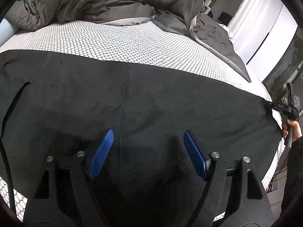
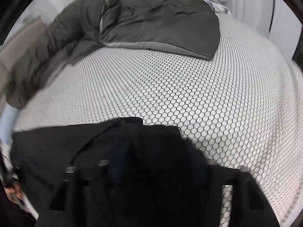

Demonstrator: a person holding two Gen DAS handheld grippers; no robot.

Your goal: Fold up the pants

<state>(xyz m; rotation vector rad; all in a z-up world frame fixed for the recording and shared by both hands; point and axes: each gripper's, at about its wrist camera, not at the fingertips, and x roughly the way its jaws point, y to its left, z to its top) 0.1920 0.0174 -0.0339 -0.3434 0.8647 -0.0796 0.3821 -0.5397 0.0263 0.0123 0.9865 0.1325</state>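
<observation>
Pants (image 1: 151, 98): solid black, thin darker seam line down the middle. Bed (image 1: 117, 43) cover: white with a small black honeycomb print. Duvet (image 1: 98, 0): dark olive-grey outside, light grey lining. Left gripper (image 1: 148, 136): black frame, fingers (image 1: 102, 153) with ribbed blue pads, silver pins. Curtain (image 1: 251, 15): white.

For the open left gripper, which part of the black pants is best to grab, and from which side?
Judging by the left wrist view, the near edge of the pants, below the left gripper. They lie flat on the mattress, so only an edge fits between the open jaws. Come in low from the near side; the right gripper is at the far-right corner.
</observation>
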